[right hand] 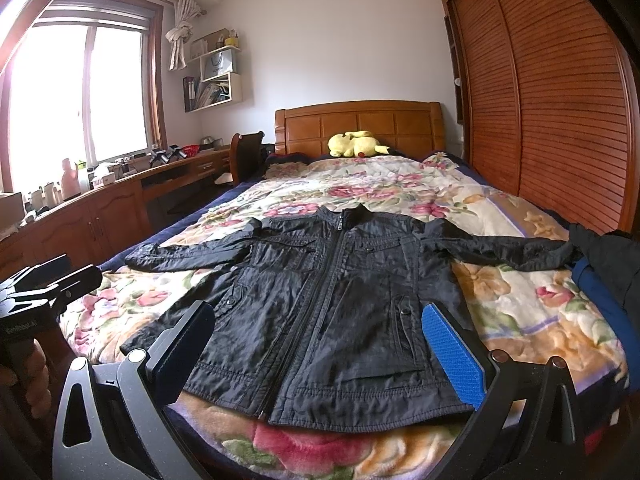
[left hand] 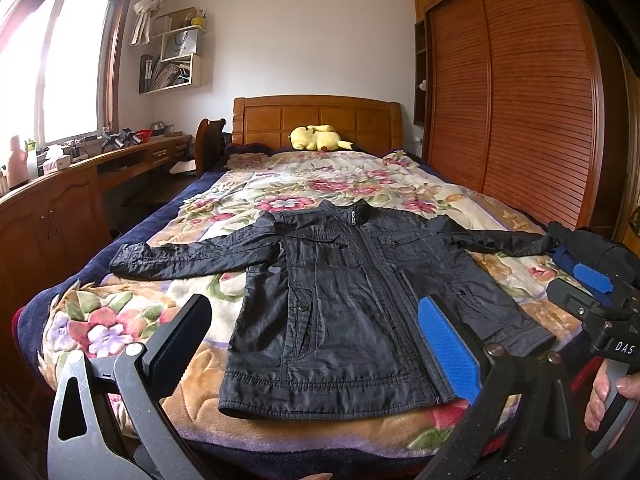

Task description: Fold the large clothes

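Observation:
A black zip-up jacket [left hand: 340,300] lies flat and face up on the bed, zipped, both sleeves stretched out sideways, collar toward the headboard. The right wrist view shows the same jacket [right hand: 340,300] with its hem nearest me. My left gripper [left hand: 316,344] hovers open above the hem's left half, nothing between its fingers. My right gripper [right hand: 320,348] is held open over the hem, also holding nothing. It appears at the bed's right edge in the left wrist view as the right gripper [left hand: 580,288], and the left gripper [right hand: 68,276] shows at the left.
A floral blanket [left hand: 120,320] covers the bed. A pile of dark and blue clothes [right hand: 608,264] sits at the jacket's right sleeve end. A yellow plush toy [left hand: 316,138] lies by the wooden headboard. A slatted wardrobe [left hand: 520,100] lines the right, a desk [left hand: 80,184] the left.

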Tool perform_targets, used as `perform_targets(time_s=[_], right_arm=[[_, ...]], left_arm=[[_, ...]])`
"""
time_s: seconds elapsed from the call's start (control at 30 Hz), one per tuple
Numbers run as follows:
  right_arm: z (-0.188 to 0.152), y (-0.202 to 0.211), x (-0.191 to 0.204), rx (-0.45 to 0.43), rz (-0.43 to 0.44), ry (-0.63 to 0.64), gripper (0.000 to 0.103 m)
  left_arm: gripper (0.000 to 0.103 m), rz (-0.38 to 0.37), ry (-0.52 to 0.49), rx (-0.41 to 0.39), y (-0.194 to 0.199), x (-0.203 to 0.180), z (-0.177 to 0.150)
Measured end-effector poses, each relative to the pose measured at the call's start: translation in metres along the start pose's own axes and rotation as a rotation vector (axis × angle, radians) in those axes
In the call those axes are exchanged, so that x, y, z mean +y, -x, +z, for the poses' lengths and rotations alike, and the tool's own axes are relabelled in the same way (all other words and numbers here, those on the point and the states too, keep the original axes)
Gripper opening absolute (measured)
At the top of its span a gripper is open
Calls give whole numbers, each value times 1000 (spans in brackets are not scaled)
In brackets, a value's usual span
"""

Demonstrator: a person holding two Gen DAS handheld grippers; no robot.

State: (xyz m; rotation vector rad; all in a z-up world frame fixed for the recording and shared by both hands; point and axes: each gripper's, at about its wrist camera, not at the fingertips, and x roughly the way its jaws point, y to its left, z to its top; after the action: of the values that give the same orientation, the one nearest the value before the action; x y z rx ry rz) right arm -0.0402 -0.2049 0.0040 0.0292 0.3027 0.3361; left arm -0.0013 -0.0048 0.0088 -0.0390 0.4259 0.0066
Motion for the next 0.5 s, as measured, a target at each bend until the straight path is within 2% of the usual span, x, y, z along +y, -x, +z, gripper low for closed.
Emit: perform_targets(time_s=[0.5], right_arm=[[0,0,0,-2,4,-2,103]], left_arm=[[103,0,0,-3,0,2,-2]])
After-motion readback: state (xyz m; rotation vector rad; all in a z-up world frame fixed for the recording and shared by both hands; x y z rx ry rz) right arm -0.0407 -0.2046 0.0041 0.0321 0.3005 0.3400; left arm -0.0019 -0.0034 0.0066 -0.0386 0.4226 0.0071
